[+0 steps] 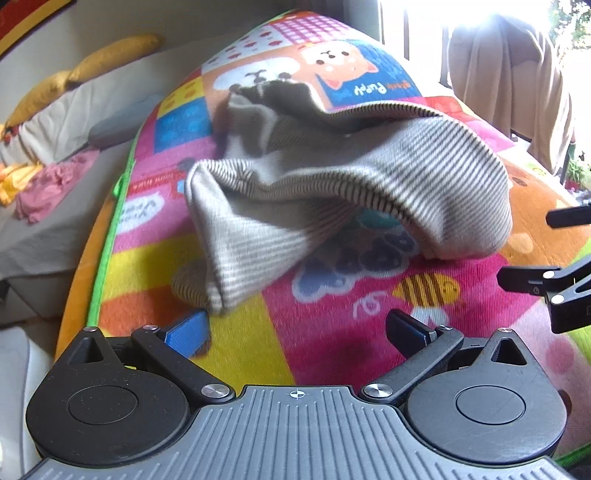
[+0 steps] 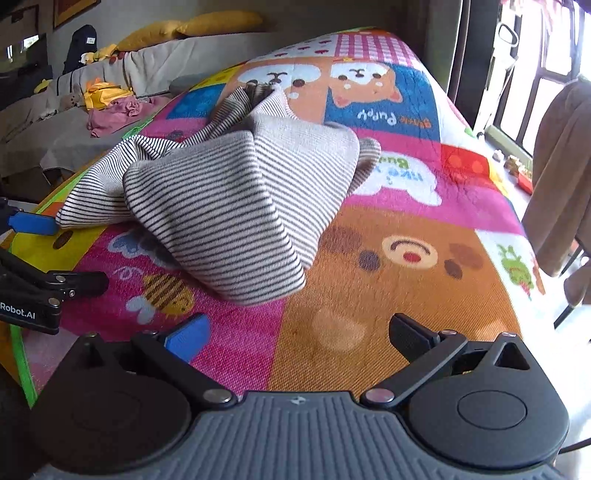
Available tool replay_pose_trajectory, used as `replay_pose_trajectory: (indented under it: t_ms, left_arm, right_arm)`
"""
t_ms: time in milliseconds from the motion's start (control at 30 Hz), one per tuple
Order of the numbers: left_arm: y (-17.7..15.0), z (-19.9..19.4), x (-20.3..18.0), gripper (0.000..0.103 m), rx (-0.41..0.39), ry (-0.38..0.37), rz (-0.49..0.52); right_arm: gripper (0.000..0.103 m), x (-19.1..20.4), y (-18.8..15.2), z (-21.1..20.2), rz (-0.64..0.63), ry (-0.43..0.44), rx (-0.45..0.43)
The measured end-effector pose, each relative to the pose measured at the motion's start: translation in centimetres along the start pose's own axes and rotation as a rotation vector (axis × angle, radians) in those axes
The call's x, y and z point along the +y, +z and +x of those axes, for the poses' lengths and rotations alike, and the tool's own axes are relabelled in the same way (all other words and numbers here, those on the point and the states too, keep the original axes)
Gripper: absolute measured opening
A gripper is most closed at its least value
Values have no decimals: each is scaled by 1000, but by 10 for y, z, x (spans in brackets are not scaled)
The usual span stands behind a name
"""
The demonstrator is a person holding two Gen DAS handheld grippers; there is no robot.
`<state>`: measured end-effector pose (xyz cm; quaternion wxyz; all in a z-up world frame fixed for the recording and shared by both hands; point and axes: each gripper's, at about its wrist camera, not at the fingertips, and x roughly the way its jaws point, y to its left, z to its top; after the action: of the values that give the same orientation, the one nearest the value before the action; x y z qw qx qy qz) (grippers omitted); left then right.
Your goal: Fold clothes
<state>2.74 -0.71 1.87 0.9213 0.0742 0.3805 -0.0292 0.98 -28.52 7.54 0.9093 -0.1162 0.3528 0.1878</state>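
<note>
A grey-and-white striped garment (image 1: 332, 177) lies crumpled in a heap on a colourful cartoon play mat (image 1: 325, 332); the right wrist view shows the striped garment (image 2: 229, 199) too, on the mat (image 2: 406, 295). My left gripper (image 1: 299, 332) is open just short of the garment's near corner, nothing between its fingers. My right gripper (image 2: 303, 336) is open as well, a little in front of the heap's near fold, over the mat. Each gripper shows at the side edge of the other's view.
A grey sofa (image 2: 155, 62) with yellow cushions (image 2: 207, 26) and pink and yellow clothes (image 2: 110, 110) stands left of the mat. A beige cloth (image 1: 517, 81) hangs over a chair at the right, by a bright window (image 2: 554, 55).
</note>
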Motion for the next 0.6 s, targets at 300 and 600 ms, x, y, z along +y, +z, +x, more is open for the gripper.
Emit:
replay_pose_trajectory:
  t_ms: [300, 600]
  left_arm:
    - [33, 20, 13, 103, -29, 15, 44]
    - [61, 42, 39, 103, -30, 6, 30]
  right_arm:
    - [103, -8, 39, 36, -78, -45, 7]
    - [103, -2, 78, 59, -131, -86, -48]
